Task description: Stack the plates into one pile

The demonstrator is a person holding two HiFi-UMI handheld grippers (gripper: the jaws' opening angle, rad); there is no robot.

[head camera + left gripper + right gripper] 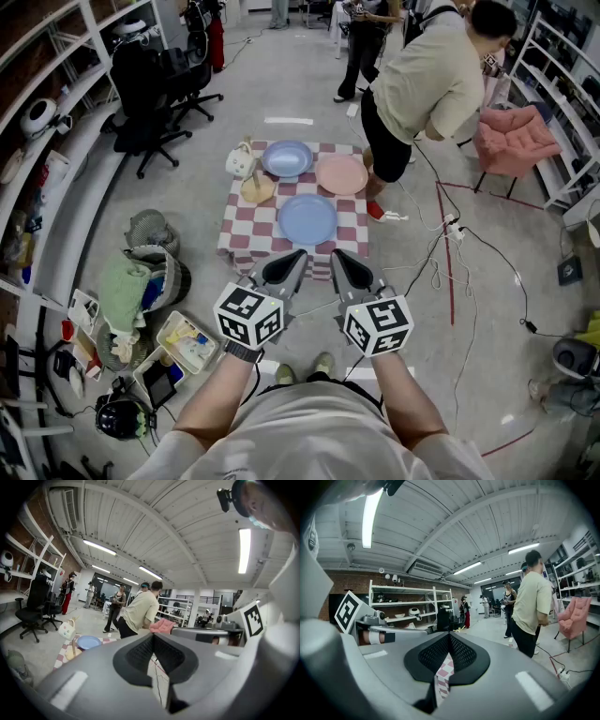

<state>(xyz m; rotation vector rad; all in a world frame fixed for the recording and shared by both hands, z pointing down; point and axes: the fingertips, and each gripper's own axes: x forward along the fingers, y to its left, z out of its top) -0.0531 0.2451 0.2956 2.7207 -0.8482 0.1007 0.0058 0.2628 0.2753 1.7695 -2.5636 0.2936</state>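
Note:
A low table with a red-and-white checkered cloth [246, 232] stands on the floor ahead of me. Three plates lie apart on it: a blue plate [307, 219] nearest me, a second blue plate [287, 158] at the far left, and a pink plate [342, 174] at the far right. My left gripper [298, 255] and right gripper [336, 256] hover side by side just short of the table's near edge, both shut and empty. In the left gripper view the shut left gripper [153, 637] points over the far blue plate [88, 642]. The right gripper [449, 635] is shut too.
A white teapot [241, 161] and a wooden piece [258, 187] sit on the table's left side. A person in a beige shirt [427, 80] bends at its far right corner. Cables [441, 246] trail on the right; bags and boxes [141, 291] lie left.

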